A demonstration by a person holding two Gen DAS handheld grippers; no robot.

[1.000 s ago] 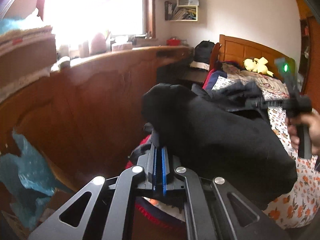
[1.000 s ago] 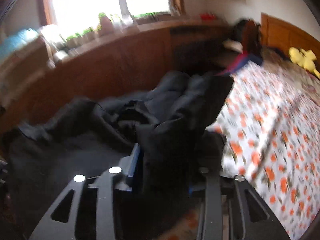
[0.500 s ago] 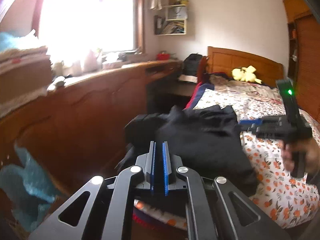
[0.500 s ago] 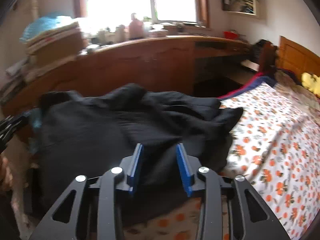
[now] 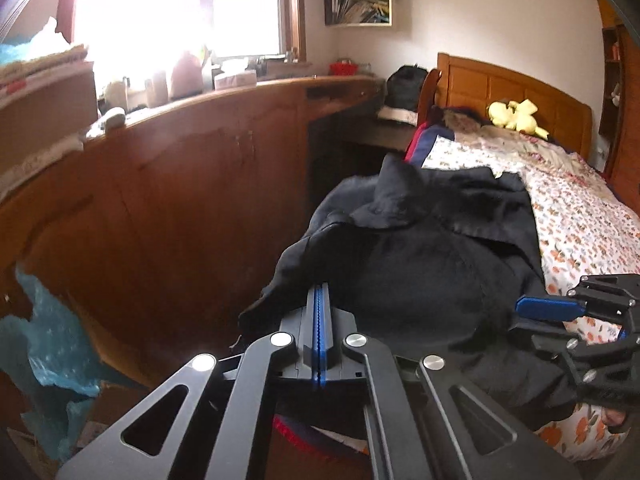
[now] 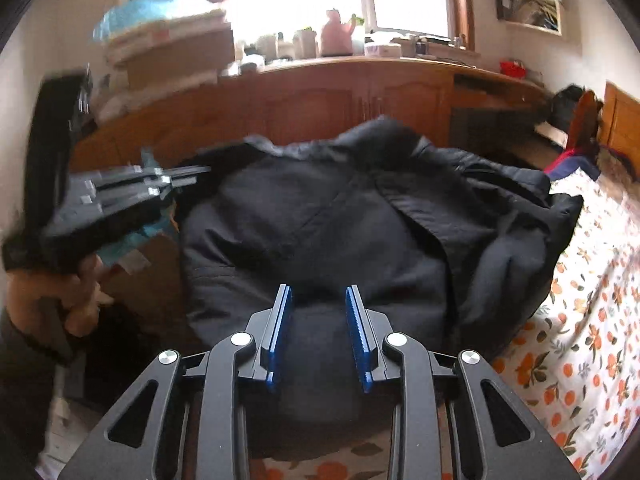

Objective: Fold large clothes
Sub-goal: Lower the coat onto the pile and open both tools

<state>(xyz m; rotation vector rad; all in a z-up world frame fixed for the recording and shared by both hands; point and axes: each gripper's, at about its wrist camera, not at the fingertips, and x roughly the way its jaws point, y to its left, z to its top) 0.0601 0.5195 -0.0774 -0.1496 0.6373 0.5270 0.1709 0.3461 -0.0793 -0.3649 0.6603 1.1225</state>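
A large black jacket (image 5: 432, 252) lies in a loose heap on the near corner of the bed; it fills the middle of the right wrist view (image 6: 352, 224). My left gripper (image 5: 319, 304) is shut, its blue pads pressed together with no cloth between them, just short of the jacket's left edge. It shows blurred at the left of the right wrist view (image 6: 184, 174). My right gripper (image 6: 319, 312) is open and empty, just above the jacket's near edge. It also shows at the right edge of the left wrist view (image 5: 536, 307).
The bed has a floral orange sheet (image 6: 592, 320), a wooden headboard (image 5: 512, 92) and a yellow plush toy (image 5: 514, 114). A long wooden cabinet (image 5: 168, 184) with clutter on top runs along the left under the window. Blue plastic bags (image 5: 44, 344) and a cardboard box sit on the floor beside it.
Both grippers let go of the jacket, which dropped from mid-air onto the bed. The right gripper opened. Both drew back from the cloth.
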